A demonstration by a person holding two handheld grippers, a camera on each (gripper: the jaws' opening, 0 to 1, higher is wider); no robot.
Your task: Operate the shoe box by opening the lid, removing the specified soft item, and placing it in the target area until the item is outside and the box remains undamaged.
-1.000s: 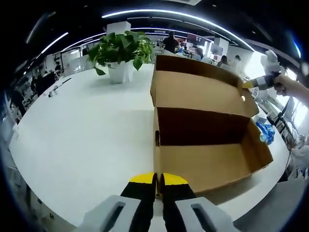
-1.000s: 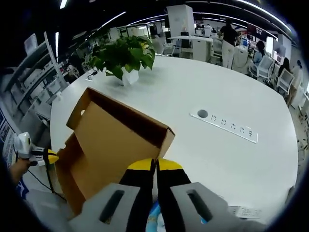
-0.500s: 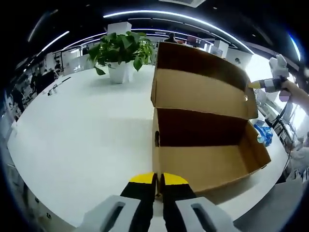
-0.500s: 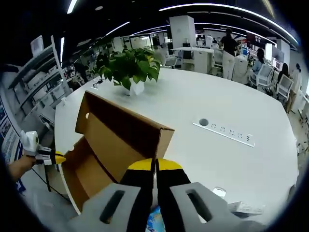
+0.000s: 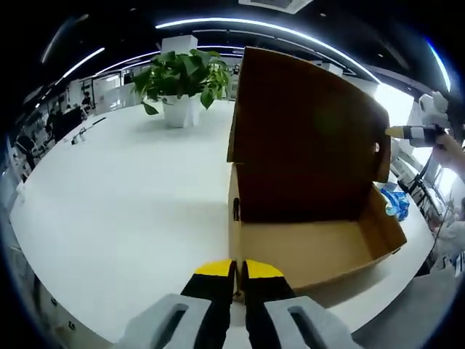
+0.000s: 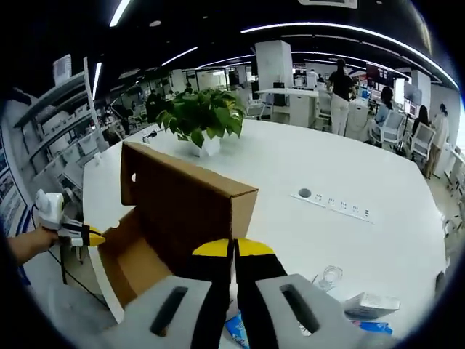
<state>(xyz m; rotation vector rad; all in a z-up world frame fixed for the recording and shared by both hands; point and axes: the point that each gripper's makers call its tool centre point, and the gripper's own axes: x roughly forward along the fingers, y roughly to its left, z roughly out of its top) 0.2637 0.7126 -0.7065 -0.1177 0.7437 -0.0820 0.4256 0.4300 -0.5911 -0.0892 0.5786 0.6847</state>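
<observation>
Shoe box (image 5: 312,218) sits on the white tabletop (image 5: 123,189), near its edge, lid (image 5: 305,138) raised to roughly upright. Left hand-held gripper (image 5: 238,270) has its yellow-tipped jaws pressed together on the box's near front wall, pinning the box. Right hand-held gripper (image 6: 234,251) has its jaws together at the lid's corner flap; from the right gripper view it looks to be pinching that flap and holding the lid up.

Box interior in the left gripper view: bare cardboard floor, no soft item visible inside. A blue crinkly soft thing (image 5: 397,202) lies on the tabletop just beside the box's far end; cannot tell if it is the specified item.

Handling judgement: the cardboard is light and thin and creases easily, so grip near folded edges and corners, not mid-panel, and avoid over-bending the hinge. The soft item should be light and compliant; a pinch on a bunched fold should do.

Potted plant (image 5: 182,76) stands well apart.
</observation>
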